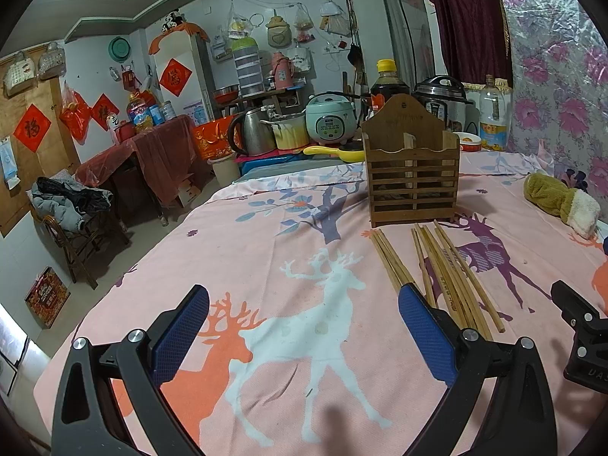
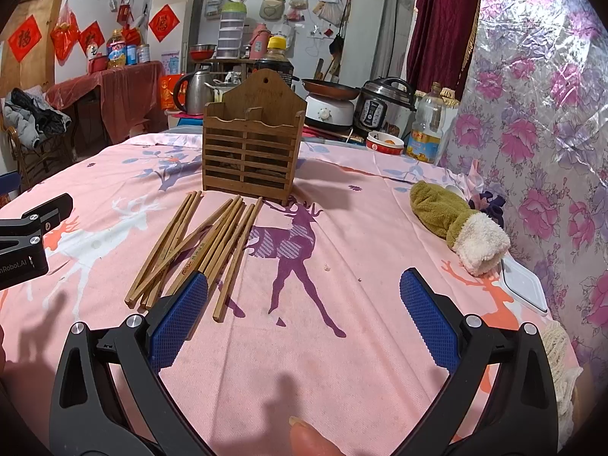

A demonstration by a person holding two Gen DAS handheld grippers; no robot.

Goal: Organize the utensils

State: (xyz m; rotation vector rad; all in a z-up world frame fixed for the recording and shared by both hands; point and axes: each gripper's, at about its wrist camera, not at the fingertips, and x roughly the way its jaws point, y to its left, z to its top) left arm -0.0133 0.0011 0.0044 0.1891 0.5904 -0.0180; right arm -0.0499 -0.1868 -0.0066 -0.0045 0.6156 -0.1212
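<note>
Several wooden chopsticks (image 2: 205,247) lie loose on the pink deer-print tablecloth (image 2: 342,228), just in front of a slatted wooden utensil holder (image 2: 252,144) that stands upright and looks empty. My right gripper (image 2: 304,296) is open and empty, its left pad beside the near ends of the chopsticks. My left gripper (image 1: 304,311) is open and empty, left of the chopsticks (image 1: 444,269), with the holder (image 1: 412,167) beyond them. The right gripper's body shows at the left wrist view's right edge (image 1: 581,326).
A green and cream plush mitt (image 2: 459,224) and a white flat box (image 2: 524,285) lie at the table's right. Behind the table stand a cooker (image 2: 383,106), an oil bottle (image 2: 427,129), a bowl (image 2: 384,143) and a kettle (image 2: 193,91). A floral plastic wall (image 2: 551,114) lies to the right.
</note>
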